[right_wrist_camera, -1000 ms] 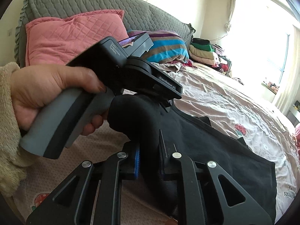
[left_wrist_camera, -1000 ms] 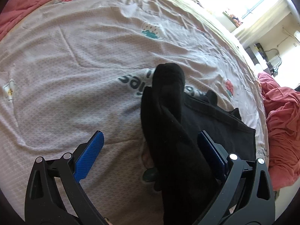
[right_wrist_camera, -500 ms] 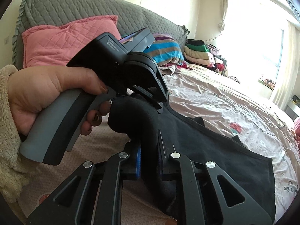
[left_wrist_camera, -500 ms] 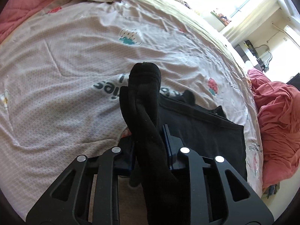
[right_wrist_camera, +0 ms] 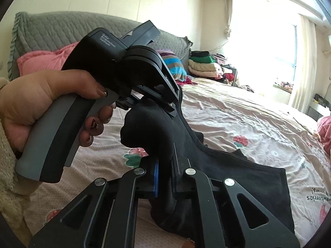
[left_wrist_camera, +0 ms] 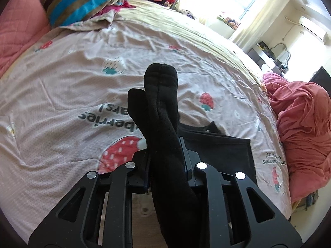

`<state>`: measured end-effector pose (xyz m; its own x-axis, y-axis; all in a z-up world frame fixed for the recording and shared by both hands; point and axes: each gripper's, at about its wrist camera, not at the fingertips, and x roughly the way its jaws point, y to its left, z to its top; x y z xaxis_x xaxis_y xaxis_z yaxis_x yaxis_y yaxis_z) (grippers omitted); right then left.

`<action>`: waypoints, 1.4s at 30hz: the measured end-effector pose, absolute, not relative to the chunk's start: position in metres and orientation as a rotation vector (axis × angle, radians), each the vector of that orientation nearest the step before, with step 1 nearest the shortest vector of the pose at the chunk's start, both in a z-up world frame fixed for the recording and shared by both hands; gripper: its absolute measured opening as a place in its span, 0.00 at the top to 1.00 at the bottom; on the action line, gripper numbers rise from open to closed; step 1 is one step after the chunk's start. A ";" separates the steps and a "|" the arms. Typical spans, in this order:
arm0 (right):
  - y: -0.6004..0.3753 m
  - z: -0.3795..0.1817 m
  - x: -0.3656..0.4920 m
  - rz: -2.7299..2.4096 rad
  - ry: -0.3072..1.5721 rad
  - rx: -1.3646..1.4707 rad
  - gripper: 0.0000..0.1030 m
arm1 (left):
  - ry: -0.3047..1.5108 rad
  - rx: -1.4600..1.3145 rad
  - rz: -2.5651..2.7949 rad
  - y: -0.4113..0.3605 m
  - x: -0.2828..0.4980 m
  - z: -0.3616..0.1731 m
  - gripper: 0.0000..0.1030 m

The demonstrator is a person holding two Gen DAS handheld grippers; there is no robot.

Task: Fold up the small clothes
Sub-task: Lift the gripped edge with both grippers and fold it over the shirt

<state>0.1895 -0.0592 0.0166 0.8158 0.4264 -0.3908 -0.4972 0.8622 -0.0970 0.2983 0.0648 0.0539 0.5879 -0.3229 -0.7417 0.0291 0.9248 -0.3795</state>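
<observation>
A black garment [left_wrist_camera: 219,150] lies partly flat on the strawberry-print bedsheet [left_wrist_camera: 72,82]. One end of it is bunched into a thick roll [left_wrist_camera: 161,95] that rises off the bed. My left gripper [left_wrist_camera: 164,150] is shut on this roll, which sticks out past the fingers. In the right wrist view my right gripper [right_wrist_camera: 165,165] is shut on the same black garment [right_wrist_camera: 238,171], just below the left one. A person's hand [right_wrist_camera: 41,103] holds the left gripper's grey handle [right_wrist_camera: 55,136] above and to the left.
A rumpled red blanket [left_wrist_camera: 300,119] lies at the bed's right edge. A pink pillow [left_wrist_camera: 16,31] and a striped cushion [left_wrist_camera: 82,2] sit by the grey headboard [right_wrist_camera: 51,33]. Folded clothes [right_wrist_camera: 202,64] are stacked at the far side near the window.
The left jaws went from wide open to closed on the bunched black cloth. Both grippers then rose, lifting that end of the garment off the sheet.
</observation>
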 end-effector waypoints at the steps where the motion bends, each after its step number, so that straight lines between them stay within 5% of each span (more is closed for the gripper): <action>1: -0.063 0.018 0.188 0.492 0.367 -0.188 0.93 | 0.921 -0.343 -0.213 0.061 0.298 0.056 0.86; 42: -0.195 0.013 0.184 0.370 0.446 0.089 0.94 | 0.974 -0.137 -0.296 -0.095 0.303 0.065 0.86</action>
<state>0.1836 -0.1949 0.0127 0.8369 0.3685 -0.4048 -0.3301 0.9296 0.1639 0.3032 -0.0950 0.0655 0.5256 -0.3081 -0.7930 0.1858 0.9512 -0.2464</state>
